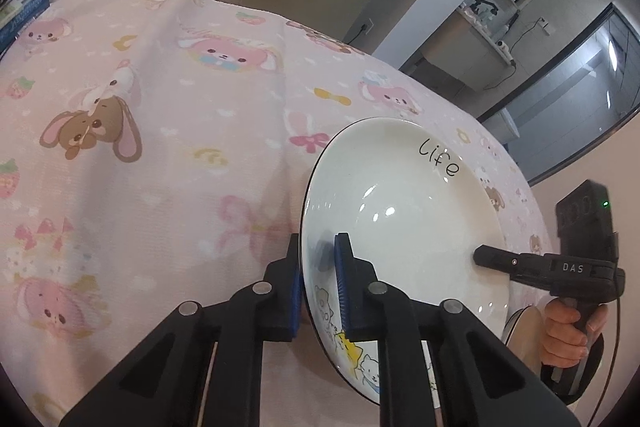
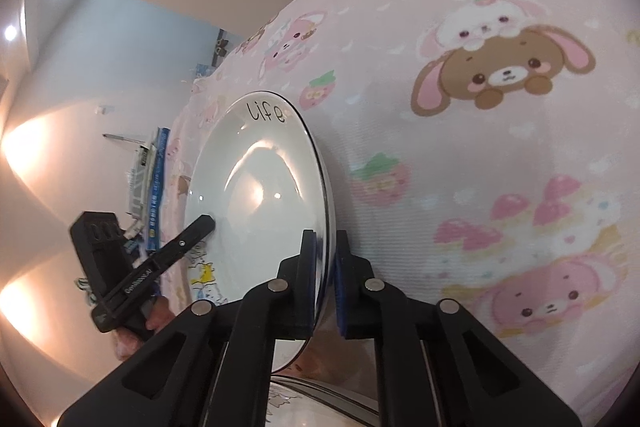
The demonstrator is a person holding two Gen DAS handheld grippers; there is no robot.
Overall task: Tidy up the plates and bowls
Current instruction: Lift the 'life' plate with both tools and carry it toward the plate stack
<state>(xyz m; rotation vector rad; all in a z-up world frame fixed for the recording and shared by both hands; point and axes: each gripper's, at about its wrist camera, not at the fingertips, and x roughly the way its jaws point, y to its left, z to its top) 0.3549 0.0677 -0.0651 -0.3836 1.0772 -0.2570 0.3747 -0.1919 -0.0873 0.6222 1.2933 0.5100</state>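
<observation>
Both tools, left tool (image 1: 319, 281) and right tool (image 2: 325, 281), clamp the "life" plate (image 1: 404, 195) rim.

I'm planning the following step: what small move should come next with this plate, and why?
Probably lift the plate straight up, both hands together. The left claw and right claw each pinch opposite rim edges, and it sits low over the pink cloth.

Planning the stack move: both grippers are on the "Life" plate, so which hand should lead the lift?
Neither clearly. The left gripper and the right gripper each pinch the plate rim on opposite sides. Probably lift with both; a second dish sits just below the right gripper.
</observation>
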